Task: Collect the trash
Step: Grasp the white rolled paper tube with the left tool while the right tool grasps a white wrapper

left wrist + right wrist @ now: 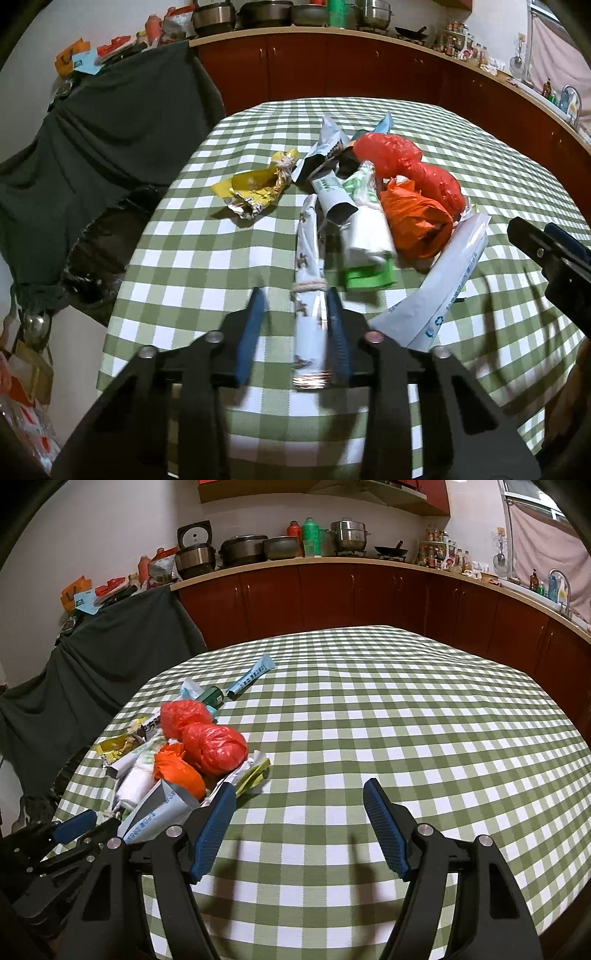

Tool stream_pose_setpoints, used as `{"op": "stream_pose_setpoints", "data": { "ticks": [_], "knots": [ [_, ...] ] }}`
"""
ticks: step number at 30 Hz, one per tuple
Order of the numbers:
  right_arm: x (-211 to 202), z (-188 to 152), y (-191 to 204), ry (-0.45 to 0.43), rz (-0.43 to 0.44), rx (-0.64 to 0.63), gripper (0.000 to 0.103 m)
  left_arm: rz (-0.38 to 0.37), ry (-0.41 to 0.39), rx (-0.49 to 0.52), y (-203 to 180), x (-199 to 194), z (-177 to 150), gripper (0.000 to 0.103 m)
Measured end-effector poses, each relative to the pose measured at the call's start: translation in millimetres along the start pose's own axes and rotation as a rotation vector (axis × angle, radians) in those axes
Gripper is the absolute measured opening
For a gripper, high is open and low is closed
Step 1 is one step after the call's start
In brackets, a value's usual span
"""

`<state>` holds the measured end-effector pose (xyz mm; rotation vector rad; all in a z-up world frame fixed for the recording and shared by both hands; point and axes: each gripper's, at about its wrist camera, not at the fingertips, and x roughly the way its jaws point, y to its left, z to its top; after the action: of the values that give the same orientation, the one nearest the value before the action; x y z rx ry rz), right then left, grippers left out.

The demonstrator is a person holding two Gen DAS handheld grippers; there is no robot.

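My left gripper (295,295) straddles the white rolled wrapper (308,266) at lower centre, ungrasped; my right gripper (300,794) stands released.

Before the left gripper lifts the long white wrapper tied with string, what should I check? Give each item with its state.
1. Long white wrapper lies between the left gripper fingers: ok.
2. Both pads press on it: not ok, a gap shows at the left pad.
3. Right gripper holds nothing: ok.
4. Wrapper free of the grey mailer bag: ok.
5. Wrapper free of the green packet: cannot tell.
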<state>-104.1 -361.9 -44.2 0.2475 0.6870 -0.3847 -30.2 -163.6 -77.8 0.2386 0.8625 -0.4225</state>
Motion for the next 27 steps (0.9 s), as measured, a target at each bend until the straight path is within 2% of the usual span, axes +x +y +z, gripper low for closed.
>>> {"op": "stream_pose_setpoints", "data": {
  "ticks": [3, 6, 20, 24, 27],
  "knots": [
    [0.0, -0.9, 3.0, 0.003, 0.007, -0.001, 0.070, 0.019, -0.011, 0.014, 1.5, -1.8, -1.3, 0.017],
    [-1.1, -1.2, 6.1, 0.003, 0.013, -0.001, 0.070, -0.004, -0.016, 0.000, 8.4, -4.9, -2.3, 0.016],
    [-15.2, -7.5, 48.2, 0.007, 0.041, -0.072, 0.070, -0.001, -0.055, -0.069, 53.3, -32.1, -14.6, 0.016],
    [-17.6, -10.2, 62.7, 0.011, 0.047, -0.093, 0.070, 0.012, -0.073, -0.094, 69.1, -41.4, -18.7, 0.016],
    [-18.7, -13.2, 74.4, 0.016, 0.049, -0.108, 0.070, 0.055, -0.096, -0.112, 86.6, -48.7, -20.7, 0.016]
  ]
}}
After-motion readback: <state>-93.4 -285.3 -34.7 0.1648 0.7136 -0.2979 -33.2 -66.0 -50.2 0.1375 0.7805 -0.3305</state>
